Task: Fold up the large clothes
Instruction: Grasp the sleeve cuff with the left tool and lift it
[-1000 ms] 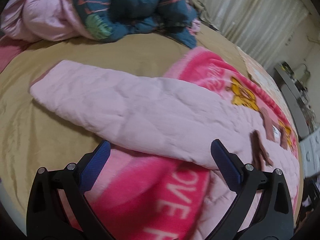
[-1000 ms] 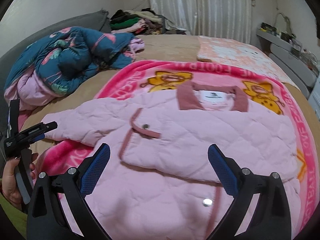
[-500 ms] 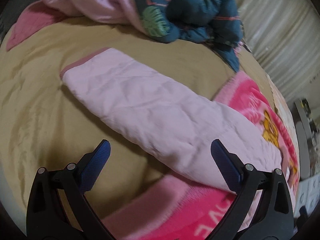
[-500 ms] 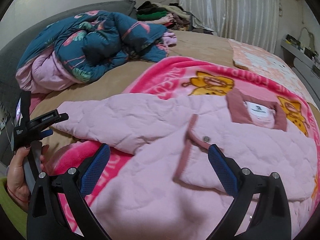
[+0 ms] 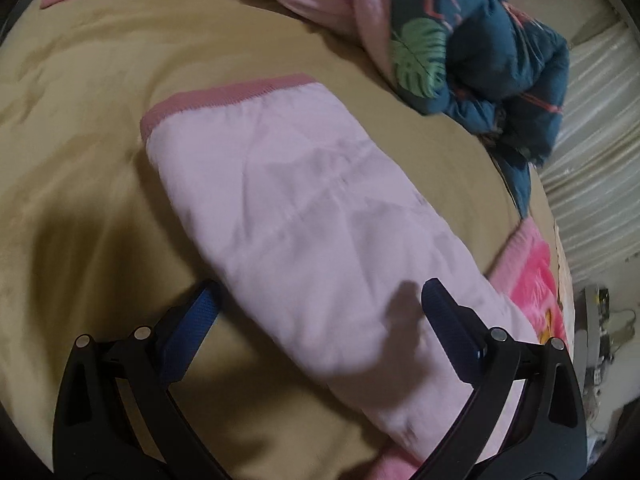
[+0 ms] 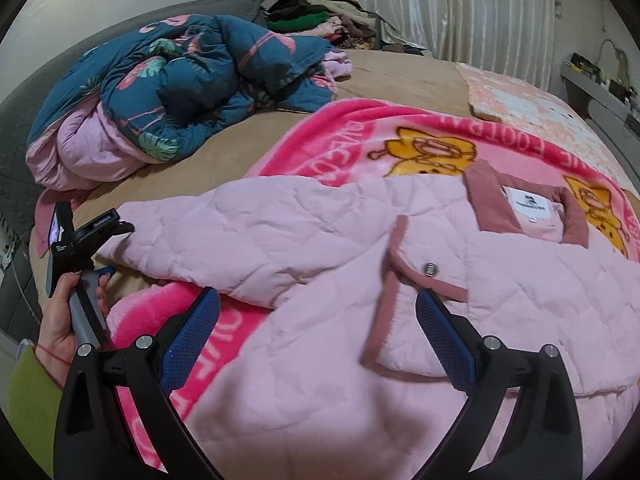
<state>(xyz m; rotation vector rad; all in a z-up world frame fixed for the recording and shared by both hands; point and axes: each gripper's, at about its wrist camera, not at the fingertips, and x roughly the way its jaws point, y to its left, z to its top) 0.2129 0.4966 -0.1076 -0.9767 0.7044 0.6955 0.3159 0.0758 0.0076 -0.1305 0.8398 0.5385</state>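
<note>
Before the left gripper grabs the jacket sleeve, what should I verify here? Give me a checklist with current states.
1. Left gripper open: ok.
2. Sleeve lies between its fingers: ok.
3. Cuff flat and visible on the bed sheet: ok.
4. Right gripper open, holding nothing: ok.
5. Jacket body spread flat on the pink blanket: not ok, front flap folded over.
6. Fingers touching the fabric: cannot tell.

Pink jacket [image 6: 360, 272] spread on blanket [image 6: 320, 152].
</note>
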